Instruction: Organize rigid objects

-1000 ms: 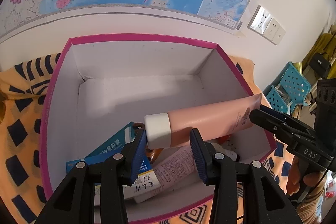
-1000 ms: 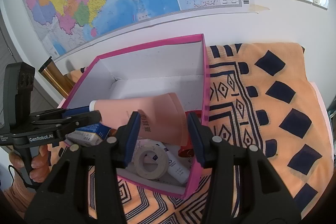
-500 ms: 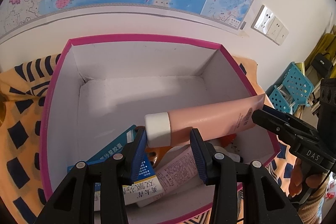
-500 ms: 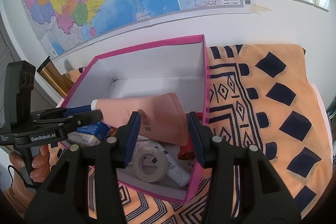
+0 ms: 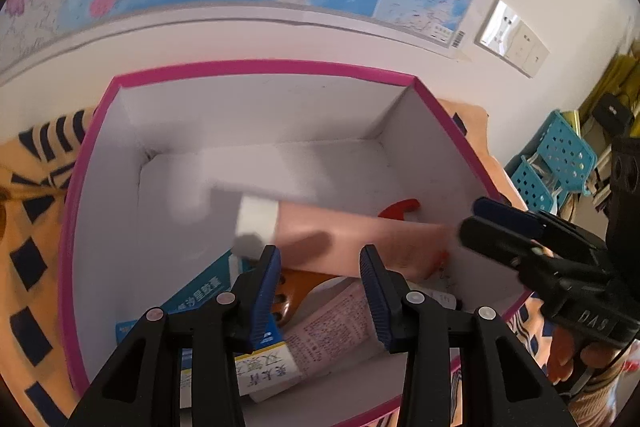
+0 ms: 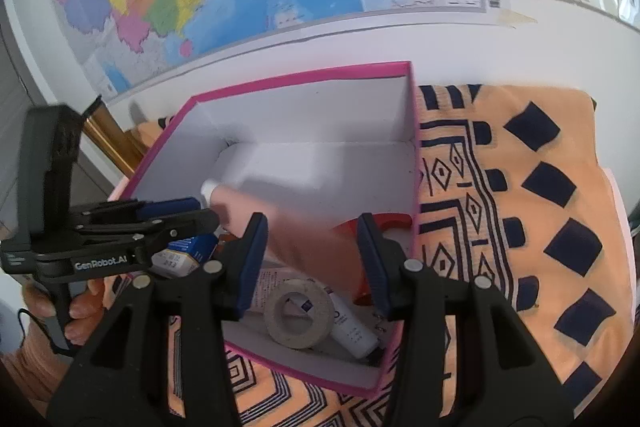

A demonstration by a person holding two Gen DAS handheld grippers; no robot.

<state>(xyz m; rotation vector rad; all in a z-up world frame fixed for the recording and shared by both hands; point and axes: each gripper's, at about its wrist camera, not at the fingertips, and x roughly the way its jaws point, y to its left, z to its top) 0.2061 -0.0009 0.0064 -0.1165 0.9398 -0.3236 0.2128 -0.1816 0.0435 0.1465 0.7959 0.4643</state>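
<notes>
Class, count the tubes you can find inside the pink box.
3: a pink tube lying across the top, a printed tube beneath it, and a white tube beside the tape roll. Others may be hidden.

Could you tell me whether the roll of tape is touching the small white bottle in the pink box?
Touching: in the right wrist view the tape roll lies partly on top of the white bottle, covering its upper end.

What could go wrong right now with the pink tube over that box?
The pink tube is blurred, so it may be slipping and could land crooked across the medicine carton and the tape roll. Its flat end sits near the wall of the pink box, where it might catch.
</notes>
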